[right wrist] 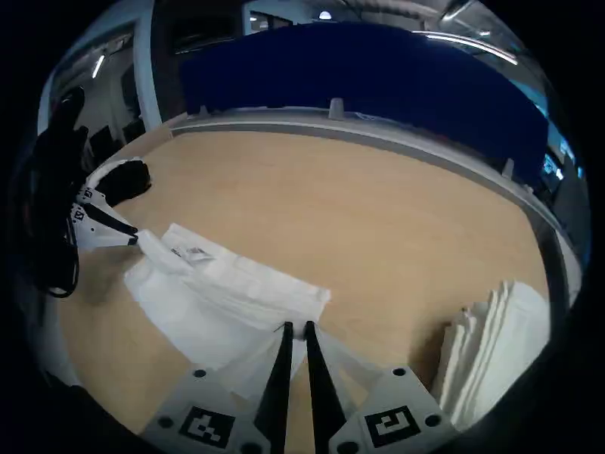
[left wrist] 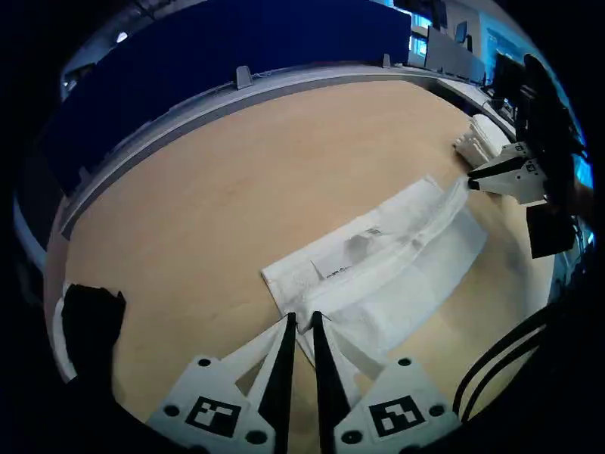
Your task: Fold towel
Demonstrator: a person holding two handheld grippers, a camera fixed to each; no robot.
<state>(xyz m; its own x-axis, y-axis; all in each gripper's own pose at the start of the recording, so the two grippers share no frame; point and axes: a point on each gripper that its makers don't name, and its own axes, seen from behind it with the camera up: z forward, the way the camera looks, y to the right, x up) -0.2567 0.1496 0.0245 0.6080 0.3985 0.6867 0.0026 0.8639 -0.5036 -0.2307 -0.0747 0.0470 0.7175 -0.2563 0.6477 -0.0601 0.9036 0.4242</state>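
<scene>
Left claw (left wrist: 302, 324) pinches one end of the white towel (left wrist: 393, 257); right claw (right wrist: 295, 327) pinches the other end. A folded pile (right wrist: 499, 340) sits to its right.

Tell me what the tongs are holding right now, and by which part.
Both hold the white towel: the left tongs pinch one end of its raised long edge, the right tongs the other end.

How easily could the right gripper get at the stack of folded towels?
Probably yes: the stack of folded towels lies beside the right gripper, bare table between. But its fingers pinch the towel, so it must let go first.
</scene>
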